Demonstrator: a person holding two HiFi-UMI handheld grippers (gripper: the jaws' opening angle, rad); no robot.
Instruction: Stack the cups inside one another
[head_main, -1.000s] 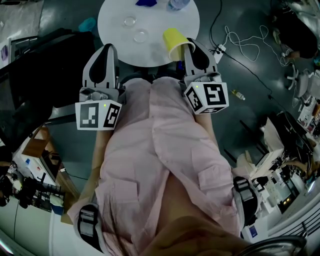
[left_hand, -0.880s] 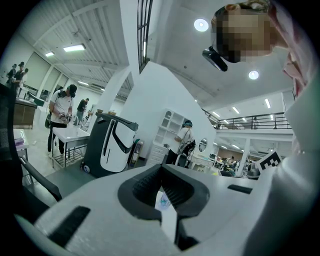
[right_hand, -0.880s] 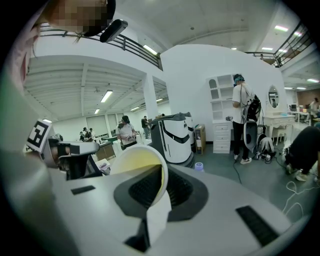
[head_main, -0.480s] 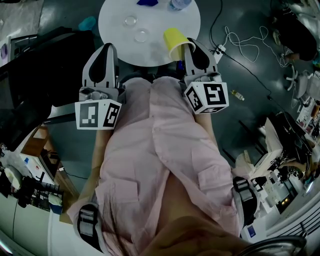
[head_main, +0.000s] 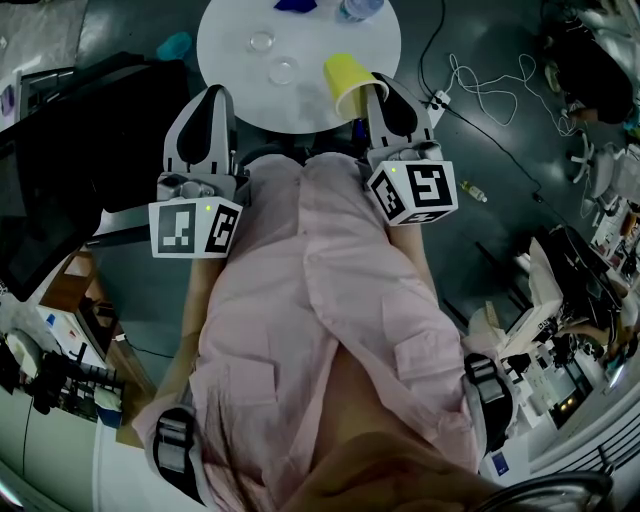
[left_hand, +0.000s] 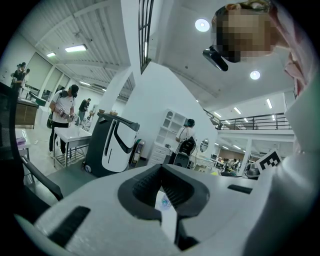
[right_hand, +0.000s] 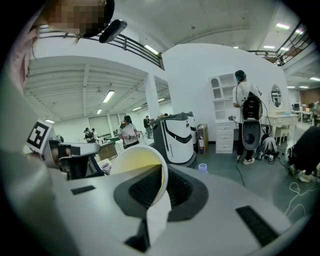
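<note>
A yellow plastic cup (head_main: 347, 84) is being clamped by its rim in the right gripper (head_main: 372, 97), while the left gripper (head_main: 208, 98) is being held closed on nothing and no cup is yet being nested.

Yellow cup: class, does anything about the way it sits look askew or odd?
Yes. The yellow cup is not standing upright. It tips sideways near the edge of the round white table, mouth toward the person, its wall pinched in the shut right gripper. Nothing looks spilled.

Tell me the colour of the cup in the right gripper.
Yellow cup, pinched by the right gripper; clearest in the head view.
</note>
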